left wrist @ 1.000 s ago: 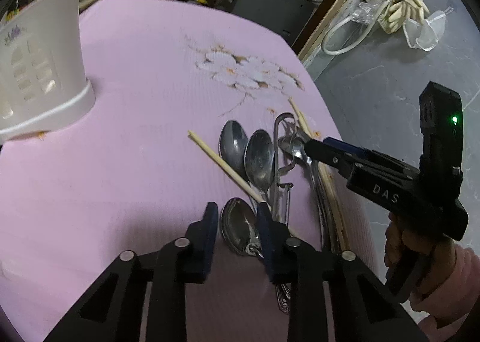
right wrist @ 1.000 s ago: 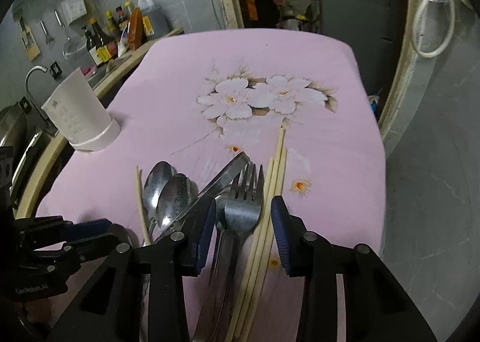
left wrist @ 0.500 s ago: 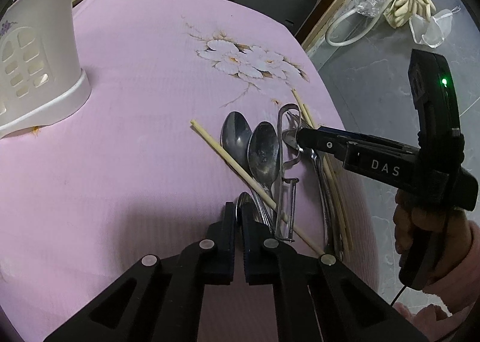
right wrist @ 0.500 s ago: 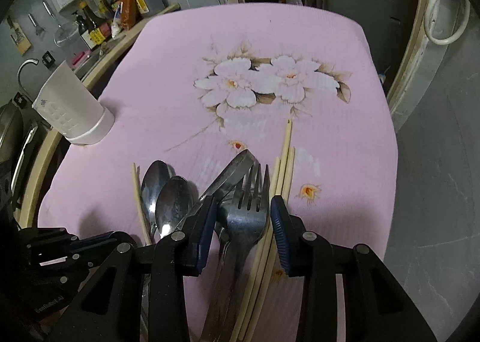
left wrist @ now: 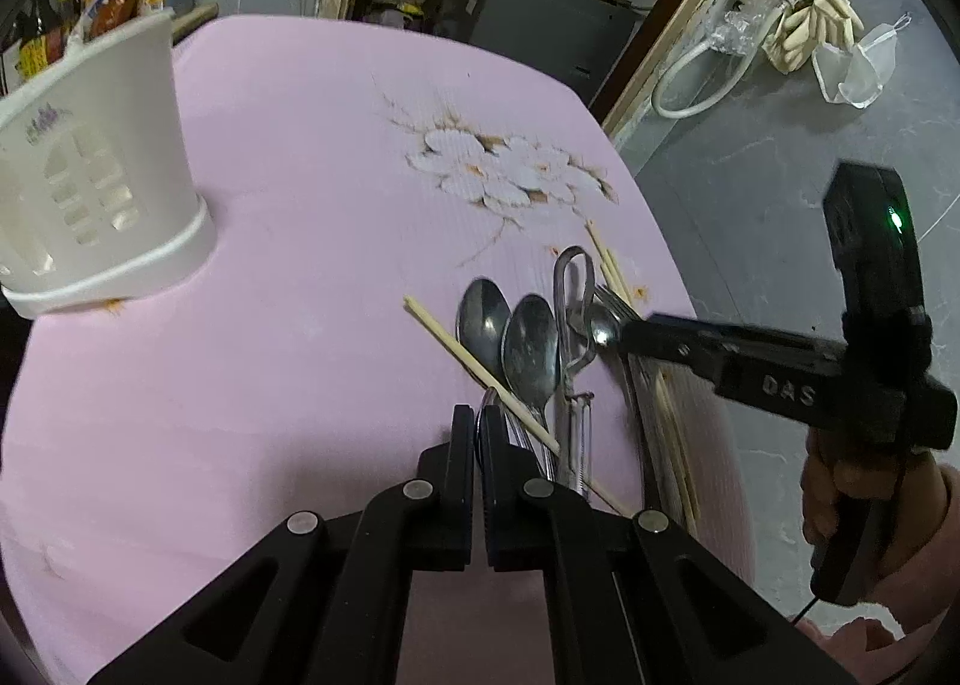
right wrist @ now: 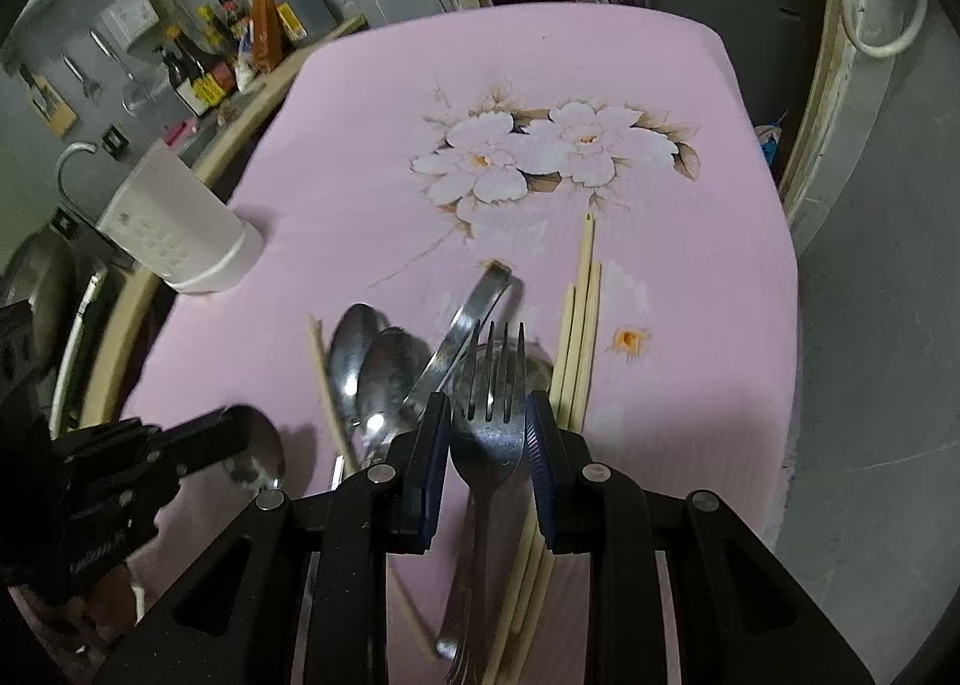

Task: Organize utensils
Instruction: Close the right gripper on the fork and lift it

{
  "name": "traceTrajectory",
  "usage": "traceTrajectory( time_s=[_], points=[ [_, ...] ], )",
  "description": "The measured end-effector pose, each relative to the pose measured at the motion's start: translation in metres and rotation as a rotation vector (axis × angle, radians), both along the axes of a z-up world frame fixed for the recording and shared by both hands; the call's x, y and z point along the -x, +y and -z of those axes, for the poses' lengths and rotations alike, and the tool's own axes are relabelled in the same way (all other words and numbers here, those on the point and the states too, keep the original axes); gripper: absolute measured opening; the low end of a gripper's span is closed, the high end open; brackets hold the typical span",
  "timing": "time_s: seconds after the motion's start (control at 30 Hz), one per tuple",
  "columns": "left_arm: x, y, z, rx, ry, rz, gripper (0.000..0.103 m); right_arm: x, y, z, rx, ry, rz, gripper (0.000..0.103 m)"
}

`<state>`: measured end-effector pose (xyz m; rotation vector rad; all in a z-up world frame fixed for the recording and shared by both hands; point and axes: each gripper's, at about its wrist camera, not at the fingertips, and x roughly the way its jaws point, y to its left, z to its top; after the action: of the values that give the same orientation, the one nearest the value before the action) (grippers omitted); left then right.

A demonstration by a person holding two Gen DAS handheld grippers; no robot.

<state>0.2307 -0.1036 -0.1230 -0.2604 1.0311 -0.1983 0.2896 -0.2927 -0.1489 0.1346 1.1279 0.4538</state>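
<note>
Surface: a pink tablecloth printed with white flowers [right wrist: 540, 84] covers the table; all the cutlery lies heaped at its near edge.
Holder: a white perforated plastic utensil holder [right wrist: 174, 229] stands near the left edge, well apart from the heap. Its inside is not visible, so I cannot tell if anything is in it.
Left gripper: the left gripper [left wrist: 478, 433] has its jaws together, clamped on a stainless steel spoon [right wrist: 255, 454]. In the right wrist view the bowl of that spoon sticks out past the black fingers at the left end of the heap.
Right gripper: the right gripper [right wrist: 487, 433] has just been closing. A stainless steel fork [right wrist: 489, 415] stands between its jaws, tines pointing away. The blue pads look to be at the sides of the fork's neck, but whether they press on it I cannot tell.
Left on the table: two more steel spoons [left wrist: 510, 337] lie side by side, with a metal peeler [left wrist: 573, 325] just beside them. One pale wooden chopstick [left wrist: 474, 367] lies slantwise across the spoon handles. A bundle of wooden chopsticks [right wrist: 579, 337] lies just to the right of the fork.
Progress: early, by my judgement. Nearly every piece lies unsorted, and only the spoon is firmly held.
Remaining: the spoon and fork need carrying to the holder, then the remaining spoons, peeler and chopsticks.
</note>
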Motion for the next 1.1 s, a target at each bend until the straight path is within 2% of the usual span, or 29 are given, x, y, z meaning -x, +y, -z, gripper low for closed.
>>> traceTrajectory(
  time_s=[0.1, 0.3, 0.4, 0.57, 0.87, 0.97, 1.0, 1.1],
  points=[
    [0.002, 0.004, -0.009, -0.019, -0.027, -0.008, 0.003, 0.009, -0.001, -0.003, -0.019, -0.019, -0.002, 0.022],
    [0.002, 0.013, -0.019, -0.041, -0.046, -0.008, 0.003, 0.018, 0.003, 0.004, -0.07, 0.037, 0.029, 0.022],
    [0.003, 0.019, -0.024, -0.049, -0.049, -0.002, 0.003, 0.023, 0.011, 0.003, -0.076, 0.031, 0.037, 0.022],
    [-0.001, 0.036, -0.028, -0.046, -0.053, 0.024, 0.003, 0.028, 0.033, 0.009, -0.038, 0.047, 0.045, 0.022],
    [-0.011, 0.058, -0.01, -0.051, 0.031, 0.077, 0.003, 0.02, 0.058, 0.027, 0.043, 0.137, 0.06, 0.027],
    [-0.011, 0.062, -0.007, -0.042, 0.035, 0.094, 0.003, 0.02, 0.069, 0.027, 0.111, 0.134, 0.039, 0.025],
    [-0.011, 0.063, -0.008, -0.04, 0.034, 0.098, 0.003, 0.02, 0.071, 0.025, 0.122, 0.131, 0.038, 0.022],
    [-0.01, 0.067, -0.011, -0.035, 0.023, 0.111, 0.003, 0.026, 0.073, 0.014, 0.132, 0.11, 0.055, 0.021]
  ],
)
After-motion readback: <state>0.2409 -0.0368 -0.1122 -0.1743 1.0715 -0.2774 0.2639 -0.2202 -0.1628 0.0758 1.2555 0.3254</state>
